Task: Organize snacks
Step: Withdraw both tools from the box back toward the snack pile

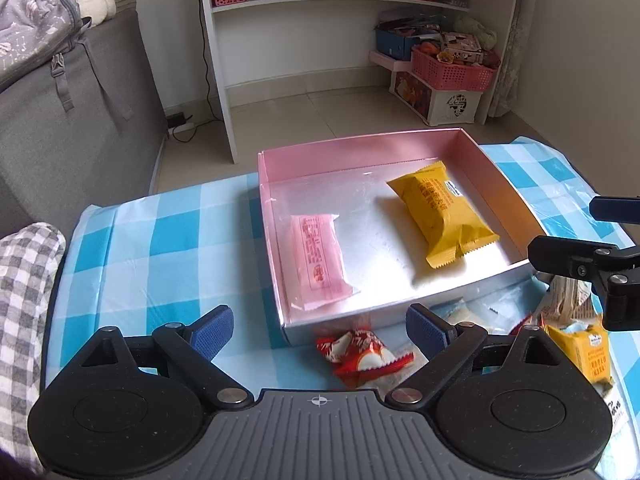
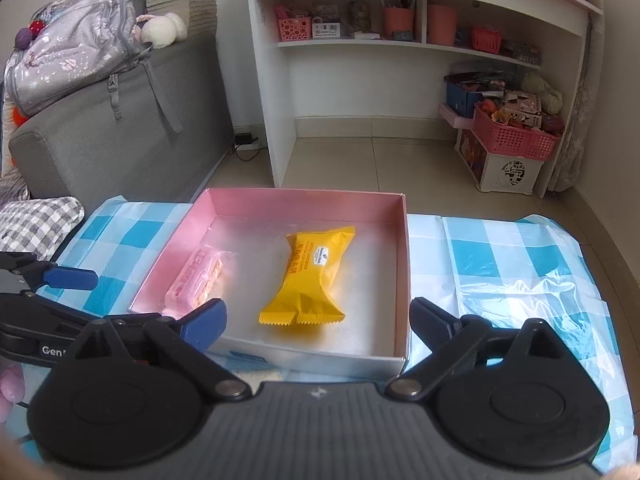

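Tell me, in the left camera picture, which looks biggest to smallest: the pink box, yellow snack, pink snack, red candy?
1. pink box
2. yellow snack
3. pink snack, nearly the same as the yellow one, so unsure
4. red candy

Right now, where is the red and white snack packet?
In the left wrist view, the red and white snack packet lies on the checked tablecloth, outside the pink box by its near wall, ahead of the open left hand-held gripper.

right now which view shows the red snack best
The left wrist view: the red snack lies in full sight on the cloth, just outside the box, between the open left gripper fingers. In the right wrist view it doesn't appear.
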The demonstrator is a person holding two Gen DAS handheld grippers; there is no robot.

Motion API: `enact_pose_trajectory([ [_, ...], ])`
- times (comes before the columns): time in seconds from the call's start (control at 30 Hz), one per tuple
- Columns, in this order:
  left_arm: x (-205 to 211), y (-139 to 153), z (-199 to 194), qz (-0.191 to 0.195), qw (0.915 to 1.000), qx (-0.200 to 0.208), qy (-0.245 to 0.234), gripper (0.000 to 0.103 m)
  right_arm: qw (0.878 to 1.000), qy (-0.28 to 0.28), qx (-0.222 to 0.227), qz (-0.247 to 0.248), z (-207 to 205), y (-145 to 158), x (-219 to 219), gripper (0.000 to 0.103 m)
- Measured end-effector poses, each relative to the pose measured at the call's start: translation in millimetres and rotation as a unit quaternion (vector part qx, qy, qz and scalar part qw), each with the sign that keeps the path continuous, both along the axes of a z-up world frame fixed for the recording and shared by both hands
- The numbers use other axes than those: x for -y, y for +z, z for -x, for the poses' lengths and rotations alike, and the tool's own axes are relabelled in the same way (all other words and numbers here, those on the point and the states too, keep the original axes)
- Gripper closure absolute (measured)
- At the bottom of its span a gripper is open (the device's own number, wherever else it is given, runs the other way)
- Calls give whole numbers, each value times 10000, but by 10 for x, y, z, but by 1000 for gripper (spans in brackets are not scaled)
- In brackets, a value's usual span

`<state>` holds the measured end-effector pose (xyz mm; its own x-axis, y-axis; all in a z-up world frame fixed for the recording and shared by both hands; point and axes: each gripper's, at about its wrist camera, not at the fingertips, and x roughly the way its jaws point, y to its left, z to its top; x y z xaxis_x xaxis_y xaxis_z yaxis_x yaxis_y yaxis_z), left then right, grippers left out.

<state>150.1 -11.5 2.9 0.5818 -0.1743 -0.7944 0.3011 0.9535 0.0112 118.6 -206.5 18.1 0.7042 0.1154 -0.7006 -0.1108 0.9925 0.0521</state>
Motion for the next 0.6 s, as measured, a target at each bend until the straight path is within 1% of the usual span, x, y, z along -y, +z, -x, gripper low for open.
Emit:
enact_pose_trajectory([
  [0.23,-209,4,425,-42,10000,31,67,5,9994,229,-37,265,296,21,-108,1],
  [0.37,-328,-22,653,28,9999,20,111,5,9990,285,-71,328,437,3,-155,1],
  [0.47,-389,-62,800,58,9999,73,125,4,9991,296,-50,299,532,-6,-177,0],
  [0.6,-425,-149,972,-32,9999,164,46,3,9995,292,-45,117,676,-65,-184,0],
])
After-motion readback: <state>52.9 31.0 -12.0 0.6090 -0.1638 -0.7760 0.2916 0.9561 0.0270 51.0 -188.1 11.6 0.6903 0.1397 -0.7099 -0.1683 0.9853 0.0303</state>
